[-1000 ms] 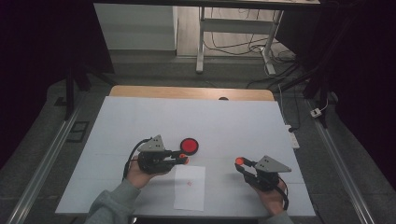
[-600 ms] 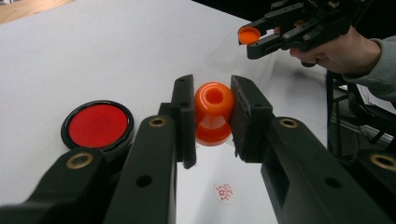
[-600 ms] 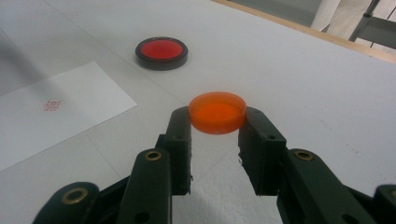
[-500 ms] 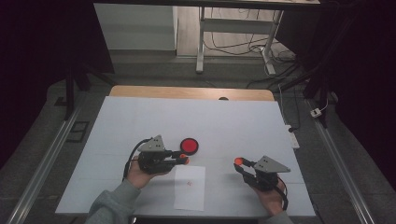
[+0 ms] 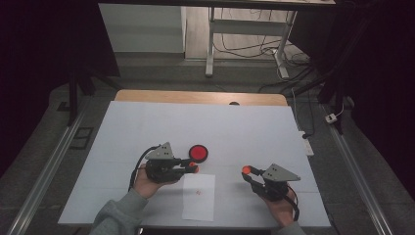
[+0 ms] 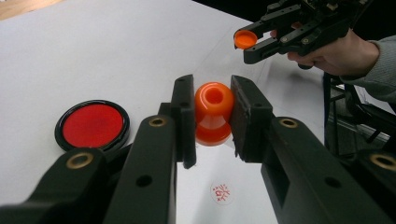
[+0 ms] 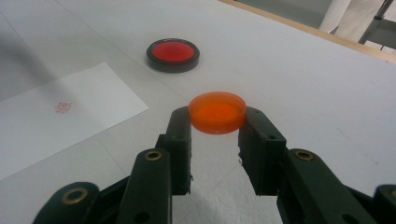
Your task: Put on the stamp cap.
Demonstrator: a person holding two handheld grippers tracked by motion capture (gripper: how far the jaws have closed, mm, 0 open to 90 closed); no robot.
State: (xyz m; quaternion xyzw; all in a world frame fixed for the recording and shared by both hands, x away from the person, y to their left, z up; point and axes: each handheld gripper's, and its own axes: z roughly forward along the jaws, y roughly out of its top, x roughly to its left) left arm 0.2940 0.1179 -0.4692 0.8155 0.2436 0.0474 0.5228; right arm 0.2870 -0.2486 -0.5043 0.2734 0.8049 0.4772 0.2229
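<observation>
My left gripper [image 6: 212, 116] clamped the orange stamp [image 6: 213, 112] at frame center, its base hidden behind the jaws. My right gripper [image 7: 217, 128] pinched the orange cap [image 7: 217, 112] mid-frame. Paper [image 7: 56, 116] ran off the left edge; its red mark [image 7: 63, 107] was illegible.

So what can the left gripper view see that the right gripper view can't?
Left gripper view alone: the orange plastic stamp body clamped in the left hand-held gripper, and a hand.

Right gripper view alone: the table's wooden edge.

Both: the round black ink pad with red centre, the white paper sheet with a red stamp mark, and the flat orange plastic cap in the right hand-held gripper.
</observation>
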